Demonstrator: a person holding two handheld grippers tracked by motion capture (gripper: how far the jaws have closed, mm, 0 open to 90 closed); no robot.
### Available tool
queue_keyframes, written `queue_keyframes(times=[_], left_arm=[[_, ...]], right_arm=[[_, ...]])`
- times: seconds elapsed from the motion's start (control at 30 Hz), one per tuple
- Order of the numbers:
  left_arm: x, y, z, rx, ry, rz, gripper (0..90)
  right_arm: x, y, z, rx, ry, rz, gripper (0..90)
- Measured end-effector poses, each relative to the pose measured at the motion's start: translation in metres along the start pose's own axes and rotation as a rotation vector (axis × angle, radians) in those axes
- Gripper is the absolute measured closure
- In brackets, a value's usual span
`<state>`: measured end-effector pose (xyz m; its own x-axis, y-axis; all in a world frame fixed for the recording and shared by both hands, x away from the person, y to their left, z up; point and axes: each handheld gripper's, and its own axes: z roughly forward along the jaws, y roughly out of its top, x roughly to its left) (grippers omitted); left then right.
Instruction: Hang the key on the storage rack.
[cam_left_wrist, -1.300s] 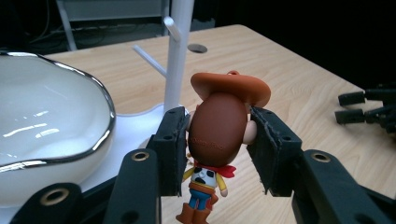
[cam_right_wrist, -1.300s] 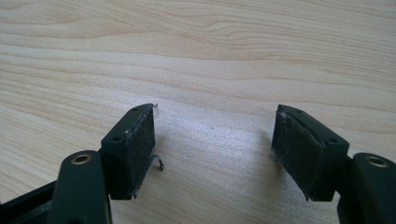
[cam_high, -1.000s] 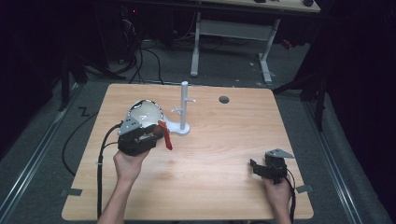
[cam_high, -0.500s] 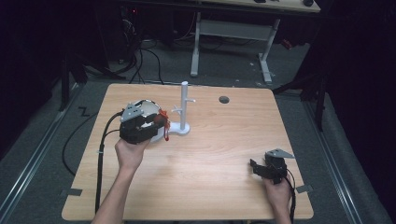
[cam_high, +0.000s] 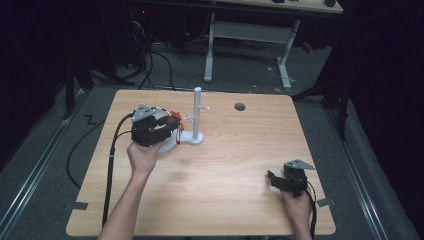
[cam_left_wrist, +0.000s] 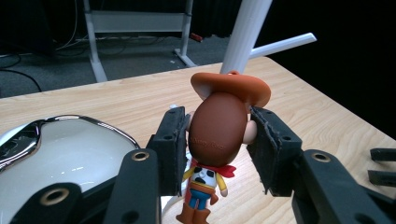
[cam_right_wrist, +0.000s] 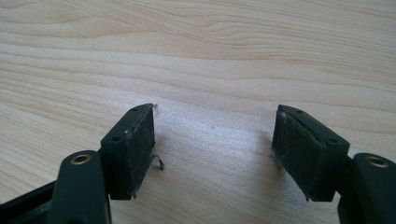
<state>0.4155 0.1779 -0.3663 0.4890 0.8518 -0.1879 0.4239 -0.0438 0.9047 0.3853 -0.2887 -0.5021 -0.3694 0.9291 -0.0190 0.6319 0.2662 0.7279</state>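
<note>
In the left gripper view the white stand (cam_left_wrist: 245, 35) is cut off by the top edge, so its upper end is out of sight, and its base is hidden behind the cowboy figure (cam_left_wrist: 219, 130). The figure's face is turned away from the camera; its boots run off the bottom edge. Left of the stand, a glossy white rounded object (cam_left_wrist: 60, 154) is cut by the left edge and partly covered by the left claw (cam_left_wrist: 219, 147), so what it is cannot be told. In the high view the figure (cam_high: 173, 117) beside the stand (cam_high: 197, 115) is too small to make out, mostly hidden under the left claw (cam_high: 167, 131)
</note>
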Motion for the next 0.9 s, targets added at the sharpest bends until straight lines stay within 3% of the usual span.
queue_keyframes(times=[0.27,0.47,0.9], left_arm=[[0.0,0.004,0.004,-0.006,-0.005,-0.003,57.7],[-0.009,0.009,0.009,-0.009,-0.012,0.017,57.7],[-0.007,0.013,0.015,-0.004,0.002,0.015,57.7]], right_arm=[[0.0,0.0,0.0,0.0,0.0,0.0,30.4],[0.0,0.0,0.0,0.0,-0.001,-0.001,30.3],[0.0,0.0,0.0,0.0,0.0,-0.002,30.3]])
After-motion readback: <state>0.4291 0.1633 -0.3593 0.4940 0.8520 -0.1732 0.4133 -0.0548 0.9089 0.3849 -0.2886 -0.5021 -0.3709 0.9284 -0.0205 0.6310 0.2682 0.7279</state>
